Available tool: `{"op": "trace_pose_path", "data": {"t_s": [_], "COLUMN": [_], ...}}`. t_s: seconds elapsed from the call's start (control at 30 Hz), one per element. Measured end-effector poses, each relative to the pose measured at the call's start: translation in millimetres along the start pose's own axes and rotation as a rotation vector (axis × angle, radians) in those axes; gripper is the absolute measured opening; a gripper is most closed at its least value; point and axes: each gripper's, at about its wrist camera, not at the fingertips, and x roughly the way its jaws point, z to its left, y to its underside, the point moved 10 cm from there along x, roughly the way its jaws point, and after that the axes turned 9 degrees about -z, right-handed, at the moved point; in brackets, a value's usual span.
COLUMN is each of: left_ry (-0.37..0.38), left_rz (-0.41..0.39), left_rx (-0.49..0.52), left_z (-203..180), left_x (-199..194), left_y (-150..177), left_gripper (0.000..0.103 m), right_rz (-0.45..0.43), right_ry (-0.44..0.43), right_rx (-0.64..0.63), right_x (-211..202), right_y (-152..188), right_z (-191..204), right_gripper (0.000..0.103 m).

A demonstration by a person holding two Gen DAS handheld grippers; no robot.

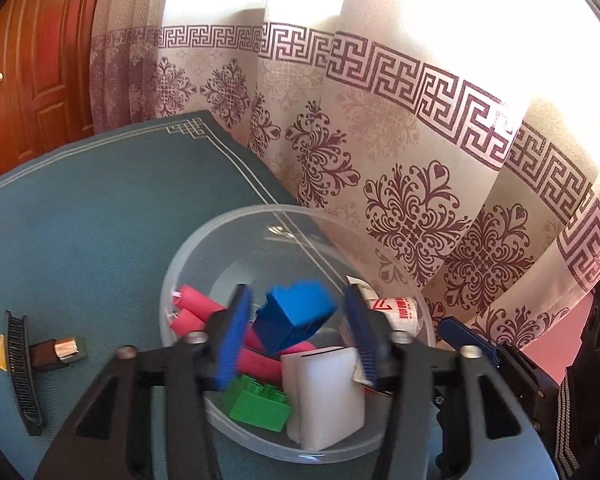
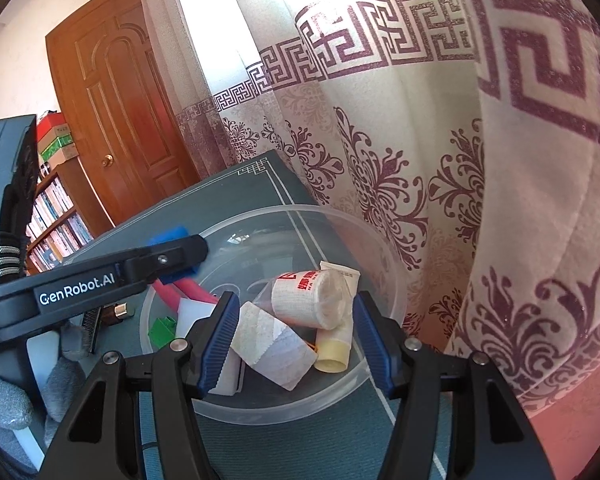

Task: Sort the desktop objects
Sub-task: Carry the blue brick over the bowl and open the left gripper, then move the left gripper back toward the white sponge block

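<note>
The left gripper [image 1: 296, 336] hangs over the clear round plastic bowl [image 1: 204, 240], jaws parted; the blue plastic building block [image 1: 296, 320] sits tilted between them, touching neither pad (blurred). Beneath it lie pink foam rollers [image 1: 198, 300], a green plastic brick [image 1: 260, 402] and a white sponge block [image 1: 324, 392]. At lower centre of the right view, the right gripper [image 2: 294, 342] stands released, holding nothing, over rolled beige bandages [image 2: 312, 300].

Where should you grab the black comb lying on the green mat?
Probably best to grip the black comb across its thin width, on the lower half, away from the small brown tube lying against its middle. Come straight down from above: it lies flat on the green mat, long and slightly curved, so jaws fit only across it.
</note>
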Motion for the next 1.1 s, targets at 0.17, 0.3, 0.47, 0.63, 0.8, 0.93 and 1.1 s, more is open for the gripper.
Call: {"op": "trace_pose_path", "data": {"t_s": [0.17,0.3,0.47,0.63,0.8,0.93,1.1], "left_ry": [0.014,-0.004,-0.032,-0.074,-0.094,-0.127,-0.167], "left_rz": [-0.001,0.000,-0.014,-0.021,-0.033,-0.059,-0.085], "left_rx": [-0.028,-0.041,-0.050,-0.050,-0.072,-0.080,-0.103], "left_z": [2.5,10.4,20.4,30.5,42.7,56.0,75.7], "left_x": [-1.3,-5.1,-13.6,-24.8,-36.6,-49.5,-65.0], "left_y": [3.8,7.0,9.0,10.1,11.8,8.7,5.5], "left_gripper": [0.065,0.065,0.065,0.065,0.065,0.065,0.065], "right_rz": [0.000,0.002,0.003,-0.002,-0.014,-0.027,-0.036], "right_ry": [-0.001,-0.007,-0.017,-0.024,-0.026,-0.029,-0.040], "right_rx": [-0.001,-0.006,-0.014,-0.022,-0.032,-0.051,-0.068], "right_x": [-0.3,-0.6,-1.3,-4.9,-8.7,-12.4,-16.6], "right_y": [0.2,1.4,3.3,4.6,4.4,3.7,5.0], "right_z": [0.5,3.4,8.9,15.2,21.4,29.2,38.9], "right_gripper": [0.064,0.064,0.065,0.067,0.069,0.069,0.072]}}
